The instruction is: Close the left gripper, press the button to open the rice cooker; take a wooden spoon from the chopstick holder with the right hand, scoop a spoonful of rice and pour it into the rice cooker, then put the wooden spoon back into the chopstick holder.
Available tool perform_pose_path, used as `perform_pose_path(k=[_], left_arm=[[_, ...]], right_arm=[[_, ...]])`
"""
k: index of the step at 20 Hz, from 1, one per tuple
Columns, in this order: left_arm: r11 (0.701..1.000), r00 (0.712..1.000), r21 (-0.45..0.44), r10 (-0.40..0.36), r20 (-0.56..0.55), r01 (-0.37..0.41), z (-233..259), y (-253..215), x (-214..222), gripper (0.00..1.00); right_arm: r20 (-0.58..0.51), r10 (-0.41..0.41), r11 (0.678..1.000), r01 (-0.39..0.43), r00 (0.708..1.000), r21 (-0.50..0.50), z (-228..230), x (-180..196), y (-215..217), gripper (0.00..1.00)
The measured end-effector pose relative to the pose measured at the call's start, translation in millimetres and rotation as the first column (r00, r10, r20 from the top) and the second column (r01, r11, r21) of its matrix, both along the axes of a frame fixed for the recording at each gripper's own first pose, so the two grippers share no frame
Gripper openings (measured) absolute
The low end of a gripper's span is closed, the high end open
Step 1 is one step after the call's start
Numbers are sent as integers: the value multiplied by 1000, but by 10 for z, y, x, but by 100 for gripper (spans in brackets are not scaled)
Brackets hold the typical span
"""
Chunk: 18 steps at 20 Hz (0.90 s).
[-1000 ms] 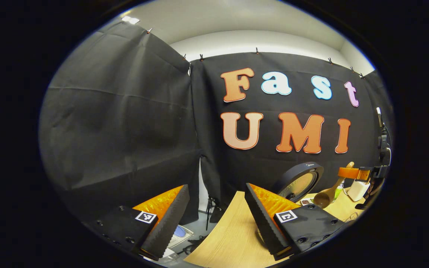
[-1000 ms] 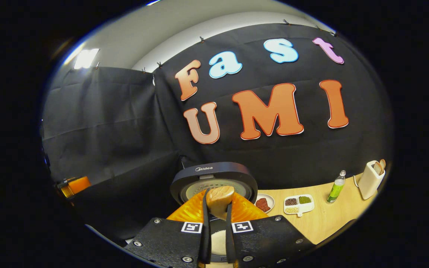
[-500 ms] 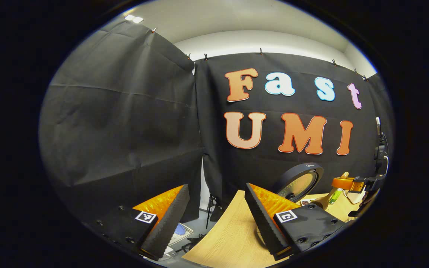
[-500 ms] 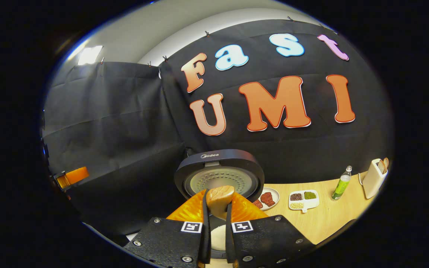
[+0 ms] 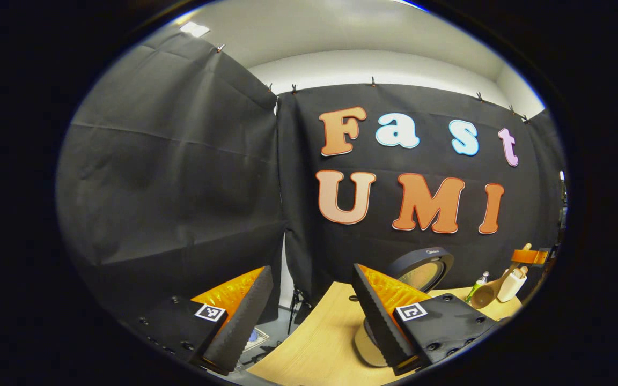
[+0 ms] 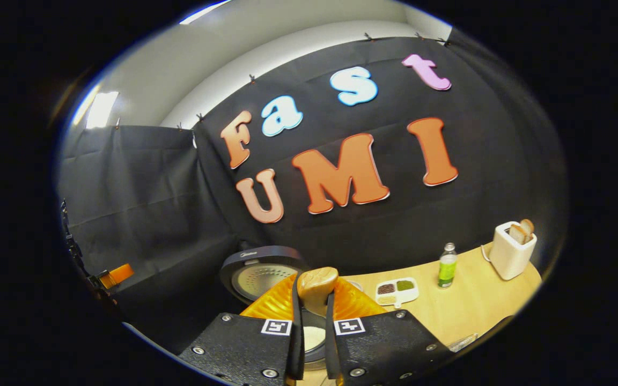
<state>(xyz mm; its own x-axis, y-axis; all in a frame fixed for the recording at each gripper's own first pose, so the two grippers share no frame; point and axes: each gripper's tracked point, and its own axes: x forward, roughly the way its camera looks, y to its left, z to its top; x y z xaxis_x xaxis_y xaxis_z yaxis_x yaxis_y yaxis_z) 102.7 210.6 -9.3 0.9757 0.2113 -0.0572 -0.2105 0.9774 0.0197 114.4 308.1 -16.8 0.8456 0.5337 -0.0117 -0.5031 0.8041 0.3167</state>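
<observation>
in the right gripper view, the wooden spoon (image 6: 317,287) is pinched at its handle between both fingers of the right gripper (image 6: 311,316), just above the open rice cooker (image 6: 258,271), whose lid is raised and whose pot, with white rice in it, is seen below the fingers. a sectioned dish (image 6: 396,291), a green bottle (image 6: 447,266) and the white chopstick holder (image 6: 511,247) are set along the wooden table (image 6: 475,305), well to the right. in the left gripper view, the left gripper (image 5: 311,311) is held spread wide over the table's near edge, with nothing between its fingers; the spoon's bowl (image 5: 483,295) is seen far right, beside the holder.
</observation>
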Motion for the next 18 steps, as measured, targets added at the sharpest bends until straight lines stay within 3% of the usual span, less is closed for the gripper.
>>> perform_pose_path(k=[4,9,18], left_arm=[[999,999,2,-44,19,44,90,-316,121,100],[997,997,11,-79,18,78,69,-677,223,100],[996,997,45,-76,6,76,93,-1030,179,100]], right_arm=[[-7,-132,991,132,991,-25,-24,-61,-746,14],[-44,-219,976,218,975,-21,-223,-131,-1439,14],[-213,-273,961,276,938,-16,-1224,-3,-2027,15]])
